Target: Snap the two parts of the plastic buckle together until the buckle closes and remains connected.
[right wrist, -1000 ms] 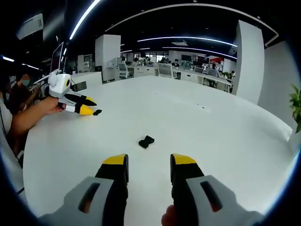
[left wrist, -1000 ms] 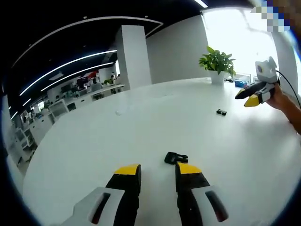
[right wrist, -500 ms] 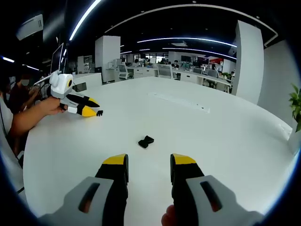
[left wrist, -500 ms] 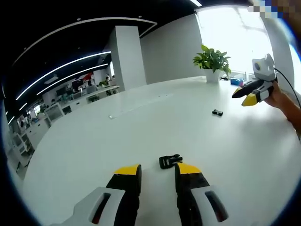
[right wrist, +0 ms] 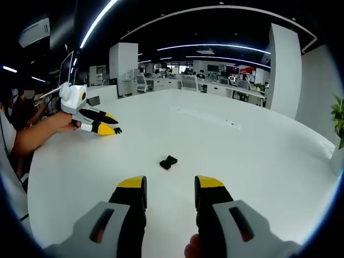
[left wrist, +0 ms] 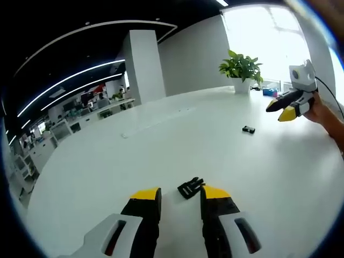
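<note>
My left gripper point(left wrist: 180, 196) hung low over the white table point(left wrist: 107, 161), its jaws apart with nothing between them. The pronged half of the buckle point(left wrist: 191, 187) lay flat on the table just ahead of the jaw tips, nearer the right-hand jaw, prongs pointing away. Farther across the table sat the other half of the buckle point(left wrist: 248, 129), small and dark, well apart from the first. Beyond it my right gripper point(left wrist: 285, 109) was held above the surface, and a potted plant point(left wrist: 242, 70) stood at the far edge.

In the right gripper view, the left gripper point(right wrist: 105, 127) appeared at the left with the pronged half point(right wrist: 116, 130) at its tips. The socket half point(right wrist: 168, 162) lay flat on the table point(right wrist: 258, 161) ahead of my right gripper point(right wrist: 169, 196), whose jaws were also apart and empty.

I judged both pieces to be light, stiff plastic, smooth enough to skid on the bare top if nudged. I reckoned each was best taken across its solid body or strap-bar end, leaving the springy prongs and the socket mouth free to meet.
</note>
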A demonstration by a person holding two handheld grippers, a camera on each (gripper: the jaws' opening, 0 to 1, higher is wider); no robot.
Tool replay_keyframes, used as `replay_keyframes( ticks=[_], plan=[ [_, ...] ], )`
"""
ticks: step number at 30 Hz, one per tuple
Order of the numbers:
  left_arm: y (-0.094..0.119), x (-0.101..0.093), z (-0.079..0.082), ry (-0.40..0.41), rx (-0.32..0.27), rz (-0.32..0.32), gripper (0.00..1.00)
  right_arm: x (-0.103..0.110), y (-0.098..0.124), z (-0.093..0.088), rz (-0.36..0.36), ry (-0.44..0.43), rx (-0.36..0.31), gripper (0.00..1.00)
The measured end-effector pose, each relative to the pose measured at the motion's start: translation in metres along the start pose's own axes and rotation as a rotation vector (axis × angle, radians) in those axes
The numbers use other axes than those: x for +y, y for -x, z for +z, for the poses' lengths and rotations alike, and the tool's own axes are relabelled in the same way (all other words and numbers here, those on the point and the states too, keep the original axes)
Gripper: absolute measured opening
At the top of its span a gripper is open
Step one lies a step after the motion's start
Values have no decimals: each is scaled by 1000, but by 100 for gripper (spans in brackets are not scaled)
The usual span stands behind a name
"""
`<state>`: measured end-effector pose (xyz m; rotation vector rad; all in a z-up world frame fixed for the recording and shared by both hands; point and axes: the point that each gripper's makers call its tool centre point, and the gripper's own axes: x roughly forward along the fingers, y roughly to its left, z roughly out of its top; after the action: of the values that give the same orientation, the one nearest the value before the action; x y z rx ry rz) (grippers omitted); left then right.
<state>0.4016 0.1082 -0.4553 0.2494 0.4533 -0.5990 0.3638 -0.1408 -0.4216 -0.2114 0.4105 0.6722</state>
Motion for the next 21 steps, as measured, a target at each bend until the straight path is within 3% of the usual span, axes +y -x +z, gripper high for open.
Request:
replay_keyframes(
  ticks=[21],
  plan=[
    [-6, -11, 7, -4, 10, 4, 29, 0, 2, 0, 3, -3, -17, 36]
  ],
)
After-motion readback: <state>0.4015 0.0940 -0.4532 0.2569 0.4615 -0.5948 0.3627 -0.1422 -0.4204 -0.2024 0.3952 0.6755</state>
